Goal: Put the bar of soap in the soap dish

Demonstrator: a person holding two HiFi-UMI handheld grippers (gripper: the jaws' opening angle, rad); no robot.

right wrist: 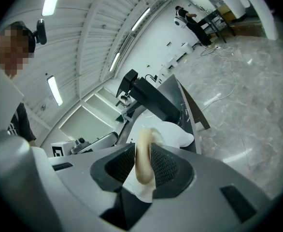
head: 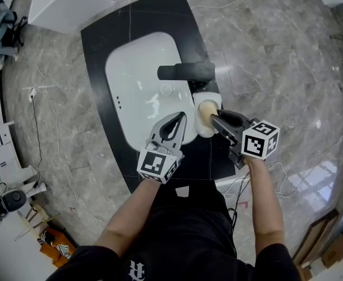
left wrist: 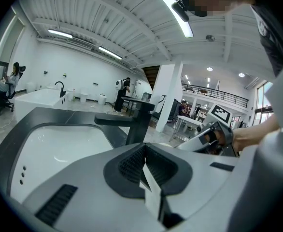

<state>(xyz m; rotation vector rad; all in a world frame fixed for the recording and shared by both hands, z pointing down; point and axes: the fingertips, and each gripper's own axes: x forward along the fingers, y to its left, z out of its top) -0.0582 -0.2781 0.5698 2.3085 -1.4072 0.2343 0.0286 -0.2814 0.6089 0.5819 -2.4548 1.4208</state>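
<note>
Jaws of the R gripper (right wrist: 142, 166) are clamped on the bar of soap (right wrist: 144, 158), which is held on edge betw. the ribbed pads; it is cream-coloured and sticks out past the tips. In the head view the R gripper (head: 213, 119) is seen w/ the soap (head: 203, 113) directly over the white soap dish (head: 205, 132); whether soap and dish touch can't be told. Jaws of the L gripper (left wrist: 144, 161) are closed tip to tip w/ nothing betw. them. The L gripper (head: 179, 117) is held over the front-right part of the white sink (head: 133, 84).

Surface: a black countertop (head: 101, 45) is set w/ the sink basin. A black faucet (head: 186, 72) is mounted at the basin's right side, spout over the bowl. The dish is placed on the counter just beside the faucet base, on the near side.

Room: the floor (head: 277, 51) is laid in grey veined stone, glossy, w/ thin cables trailing across it. A white unit (head: 72, 2) is seen beyond the counter. From the L gripper view a big open hall is shown: ribbed white ceiling, strip lights (left wrist: 173, 8), a railed mezzanine (left wrist: 219, 94), and a seated person (left wrist: 8, 81) far left.
</note>
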